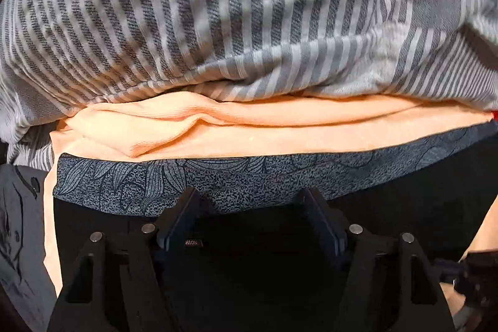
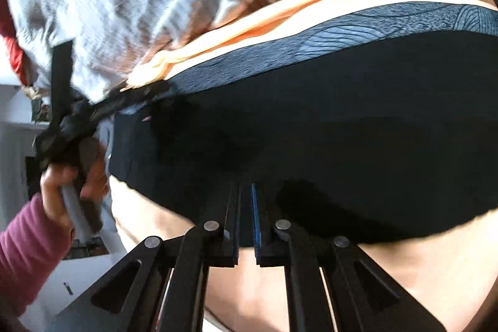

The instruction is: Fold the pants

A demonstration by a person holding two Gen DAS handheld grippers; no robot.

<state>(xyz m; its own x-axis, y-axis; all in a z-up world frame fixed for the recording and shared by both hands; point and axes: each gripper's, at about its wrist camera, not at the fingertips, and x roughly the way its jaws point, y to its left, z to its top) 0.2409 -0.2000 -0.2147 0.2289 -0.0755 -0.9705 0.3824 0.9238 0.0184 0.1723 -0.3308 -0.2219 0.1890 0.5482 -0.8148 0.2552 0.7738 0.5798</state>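
**Pinched at one edge, spread open at the other**

Caught along the near edge by the right gripper [image 2: 246, 192], pressed together on a thin fold of the black pants [image 2: 342, 129]. Lying flat and wide just ahead of those closed fingers, across a pale orange cloth [image 2: 404, 269], with the leaf-printed grey-blue waistband [image 2: 358, 30] along the far side.

Off to the left of the right gripper, at the waistband's corner: the left gripper [image 2: 137, 97], blurred, carried by a hand [image 2: 62, 185] in a maroon sleeve [image 2: 28, 254].

From the left wrist, a different picture. Spread apart over black fabric, the left gripper [image 1: 249, 195], with no sign of either pad pressing on cloth. Between the fingers [image 1: 186, 207], only the pants [image 1: 373, 223] and a small label [image 1: 191, 242] beside the left one. Just past the tips, the waistband [image 1: 280, 173] running side to side. Beyond that, rumpled folds of the orange cloth [image 1: 249, 139], and further on, filling the top of the view, a grey-and-white striped cover [image 1: 218, 21].

Well to the left of the left gripper, a dark garment [image 1: 15, 223] at the picture's edge, too shadowed to name more closely.
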